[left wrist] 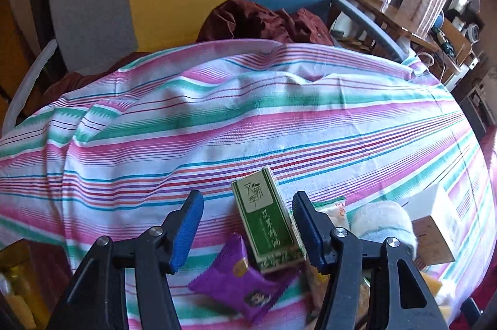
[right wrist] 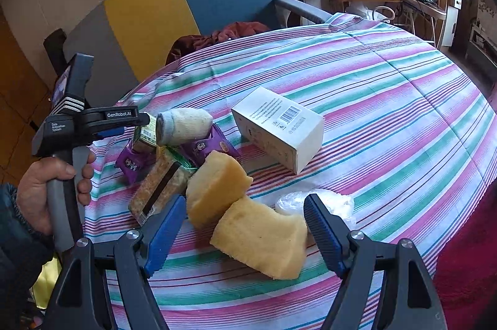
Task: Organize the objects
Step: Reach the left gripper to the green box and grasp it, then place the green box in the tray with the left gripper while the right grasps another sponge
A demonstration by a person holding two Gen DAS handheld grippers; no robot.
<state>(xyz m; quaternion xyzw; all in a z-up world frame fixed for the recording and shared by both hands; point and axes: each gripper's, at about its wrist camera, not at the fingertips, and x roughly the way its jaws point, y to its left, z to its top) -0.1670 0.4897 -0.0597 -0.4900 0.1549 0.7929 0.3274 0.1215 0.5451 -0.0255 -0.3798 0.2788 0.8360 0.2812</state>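
Left gripper (left wrist: 247, 226), jaws spread, brackets the green box (left wrist: 266, 221) without pinching; next it needs to close, while the right gripper (right wrist: 245, 226) hovers spread.

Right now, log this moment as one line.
left gripper: open, straddling green box, right finger touching it | right gripper: open over near sponge | white box: on striped cloth

Far half of striped cloth (left wrist: 217, 118) lies bare; near edge crowded: white box (right wrist: 278, 128), sponges (right wrist: 217, 187), packets (right wrist: 155, 190).
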